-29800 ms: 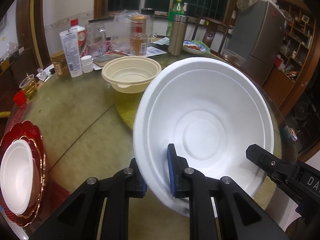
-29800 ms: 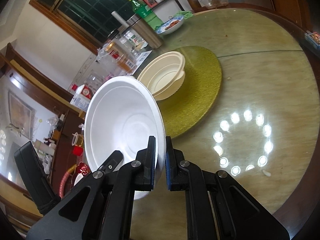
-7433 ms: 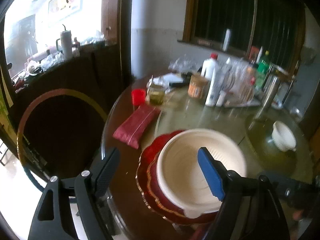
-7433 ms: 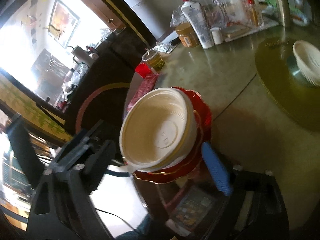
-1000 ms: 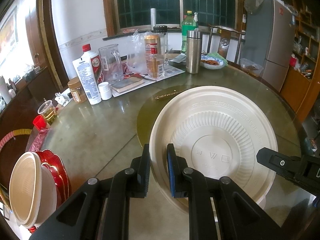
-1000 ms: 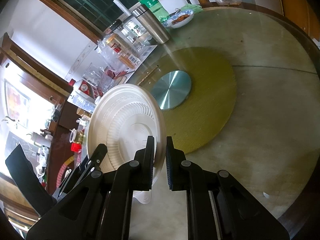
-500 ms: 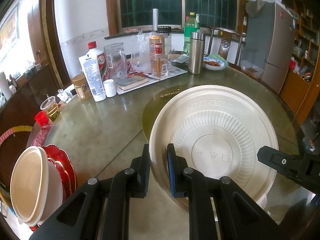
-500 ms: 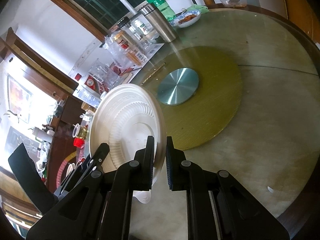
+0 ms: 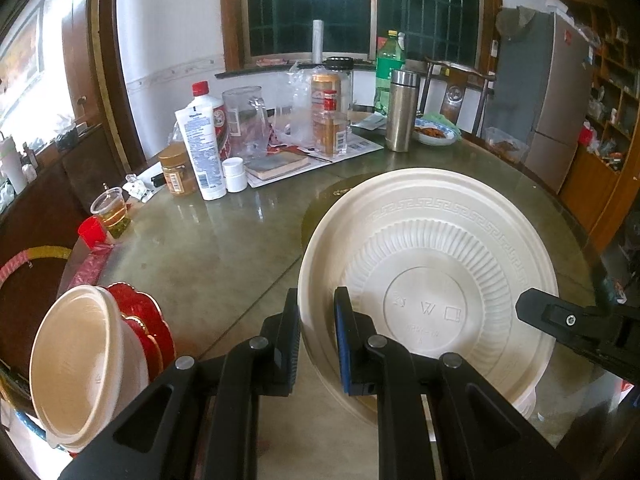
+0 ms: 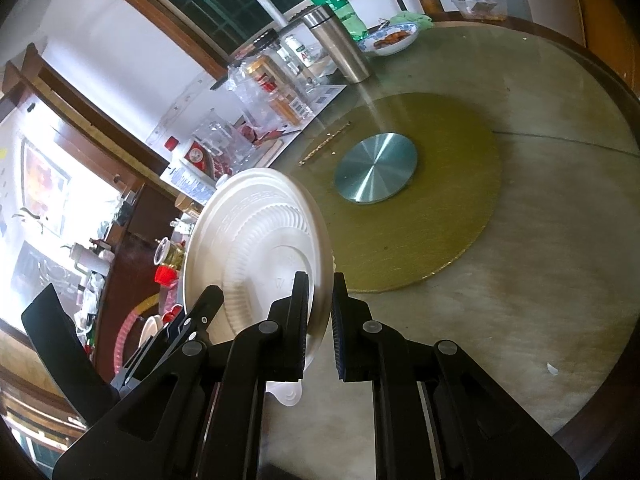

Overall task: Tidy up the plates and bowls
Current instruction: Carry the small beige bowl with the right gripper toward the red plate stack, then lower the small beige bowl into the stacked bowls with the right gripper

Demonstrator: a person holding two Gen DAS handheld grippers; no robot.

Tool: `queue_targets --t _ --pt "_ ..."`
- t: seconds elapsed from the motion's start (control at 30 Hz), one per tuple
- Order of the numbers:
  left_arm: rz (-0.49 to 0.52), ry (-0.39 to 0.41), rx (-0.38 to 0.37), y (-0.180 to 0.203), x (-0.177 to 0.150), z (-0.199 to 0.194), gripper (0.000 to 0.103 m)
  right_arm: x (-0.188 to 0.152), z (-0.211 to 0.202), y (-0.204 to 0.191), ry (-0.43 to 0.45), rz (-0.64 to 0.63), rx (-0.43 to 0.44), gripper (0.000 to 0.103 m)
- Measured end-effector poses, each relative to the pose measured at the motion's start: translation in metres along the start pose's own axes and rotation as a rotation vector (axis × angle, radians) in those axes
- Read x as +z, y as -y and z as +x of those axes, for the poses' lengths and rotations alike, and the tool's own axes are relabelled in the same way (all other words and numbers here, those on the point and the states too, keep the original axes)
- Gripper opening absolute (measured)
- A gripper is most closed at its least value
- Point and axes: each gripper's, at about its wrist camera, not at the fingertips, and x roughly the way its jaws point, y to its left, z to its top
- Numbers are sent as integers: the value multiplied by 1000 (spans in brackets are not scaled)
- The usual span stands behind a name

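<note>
Above the round glass-topped counter (image 9: 208,256), a cream ribbed plastic bowl (image 9: 432,292) hangs tilted, underside toward the left wrist camera, rim pinched from both sides — left tool (image 9: 318,340) clamped on the near-left rim, right tool (image 10: 320,314) clamped on the opposite edge.

Against the frames one second back: both grips unchanged, bowl in the same pose between them. The bottles and jars at the counter's far side sit a little lower in the left view, and the stack at lower left shows more fully.

Left wrist view only: the red scalloped plates (image 9: 150,332) at the counter's left edge, a cream bowl (image 9: 76,364) nested on top of them, well apart from the held bowl; also a white squeeze bottle (image 9: 200,152) and a steel flask (image 9: 401,110) at the far side.

Right wrist view only: the gold round turntable mat (image 10: 440,208) with its bare silver metal hub (image 10: 376,168) — nothing standing on either. From here the held bowl appears nearly edge-on, with the left tool's black frame behind it at lower left.
</note>
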Motion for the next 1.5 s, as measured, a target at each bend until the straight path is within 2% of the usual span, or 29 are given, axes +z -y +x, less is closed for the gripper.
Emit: queue_targets --t 0.7,1.07,1.5 --pt "-106 73 70 -74 1 -39 15 -18 1 -81 -16 -152 89 11" --pt "-176 87 156 -129 -4 -51 15 -33 25 -131 -71 -232 168 11" --pt "-222 94 231 -171 -16 -62 15 -54 52 -173 -136 -297 234 11"
